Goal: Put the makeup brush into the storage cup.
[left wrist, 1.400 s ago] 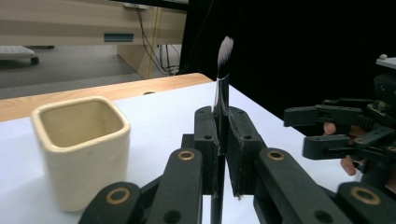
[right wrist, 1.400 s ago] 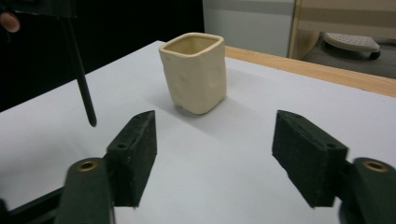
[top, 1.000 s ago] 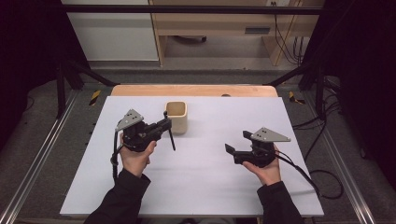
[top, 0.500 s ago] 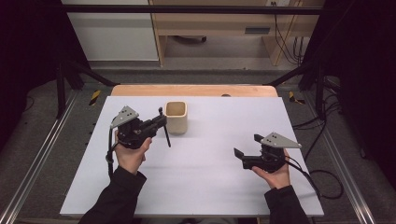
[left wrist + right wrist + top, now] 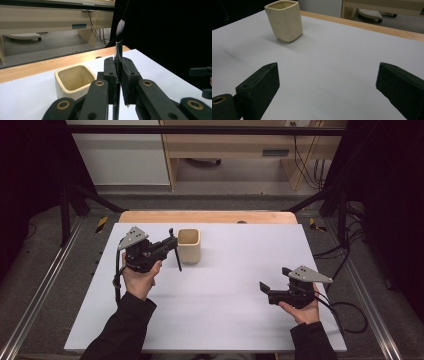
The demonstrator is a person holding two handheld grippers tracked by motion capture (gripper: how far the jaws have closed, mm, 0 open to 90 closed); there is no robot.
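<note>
The left gripper (image 5: 172,246) clamps a black brush (image 5: 119,47) upright just beside the cream cup (image 5: 189,245), while the right gripper (image 5: 272,284), jaws just opened wide, holds nothing above the tabletop (image 5: 235,270).

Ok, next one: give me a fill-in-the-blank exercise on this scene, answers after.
1. The left claw is shut on a ____ with a white-tipped tuft.
2. The cream cup stands ____ on the white table.
3. The right claw is ____, with nothing between its jaws.
4. Inside, the cup looks ____.

Missing words: brush; upright; open; empty
</note>
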